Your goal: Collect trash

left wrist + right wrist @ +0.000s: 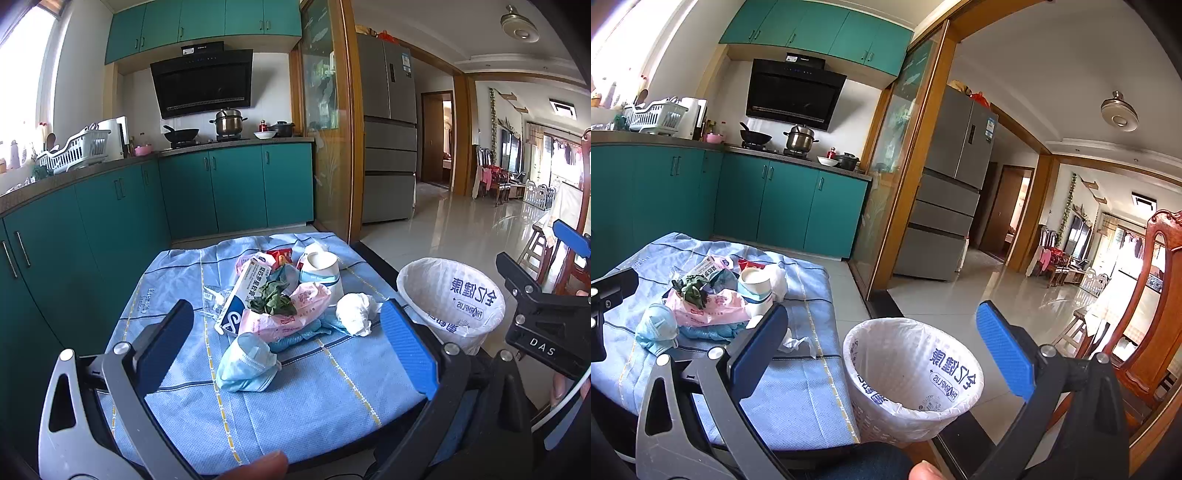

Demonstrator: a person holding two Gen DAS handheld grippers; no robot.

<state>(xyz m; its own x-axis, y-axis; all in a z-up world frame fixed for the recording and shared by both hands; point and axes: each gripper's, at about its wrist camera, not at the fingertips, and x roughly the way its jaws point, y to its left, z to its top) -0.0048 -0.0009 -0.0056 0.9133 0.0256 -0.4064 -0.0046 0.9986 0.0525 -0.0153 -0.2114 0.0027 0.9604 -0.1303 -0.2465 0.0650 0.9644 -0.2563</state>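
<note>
A pile of trash lies on a blue cloth (295, 398) over a small table: a blue face mask (247, 363), a crumpled white tissue (354, 313), a pink plastic bag (291, 314) with wilted green leaves (273, 301), a toothpaste box (242, 291) and a white paper cup (320, 267). A white-lined bin (452, 299) stands right of the table; it also shows in the right wrist view (912, 373). My left gripper (291, 339) is open and empty, just short of the mask. My right gripper (882, 339) is open and empty above the bin.
Teal kitchen cabinets (221, 184) and a stove counter stand behind the table. A grey fridge (388, 129) is at the back right. A wooden chair (1152, 295) stands right of the bin. The tiled floor (960, 295) runs toward a living room.
</note>
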